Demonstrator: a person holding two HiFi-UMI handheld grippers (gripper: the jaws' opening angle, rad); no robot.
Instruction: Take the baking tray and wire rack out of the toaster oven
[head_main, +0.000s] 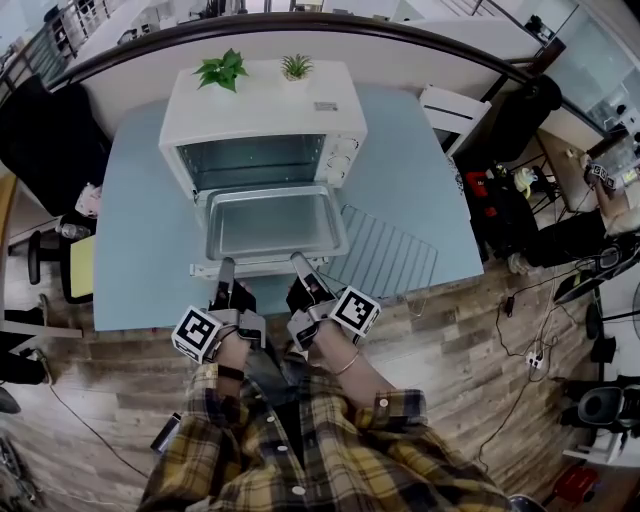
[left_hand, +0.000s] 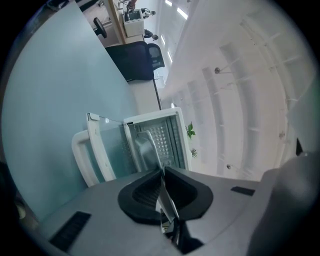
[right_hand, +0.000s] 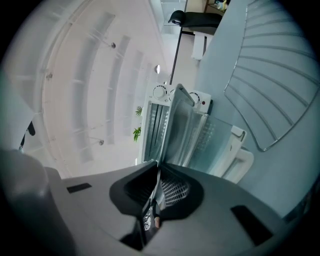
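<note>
Head view: the toaster oven (head_main: 262, 115) stands on the pale blue counter (head_main: 140, 230) with its door (head_main: 255, 268) dropped flat toward the person. The wire rack (head_main: 388, 258) lies on the counter just right of the door, so that half of the task looks done. The baking tray (head_main: 275, 222) is drawn out over the open door and held level. Its far edge sits by the oven's mouth, and I cannot tell whether it is quite clear. The left gripper (head_main: 226, 268) and the right gripper (head_main: 300, 264) each hold the tray's near rim, one toward each corner. What is left, I judge, is to bring the tray clear of the door and set it down. Two small potted plants (head_main: 222, 70) sit on the oven's roof, out of the way. The rack fills the counter at right and the door juts out in front, so bare counter lies mostly at left.

Left gripper view: the jaws are pressed together on the tray's thin metal rim. The tray runs away toward the oven's cavity. The door's white handle (left_hand: 82, 157) shows beside it.

Right gripper view: these jaws pinch the rim too. The tray is seen edge-on before the oven's knobs (right_hand: 160, 92). The rack lies apart from it on the counter.
</note>
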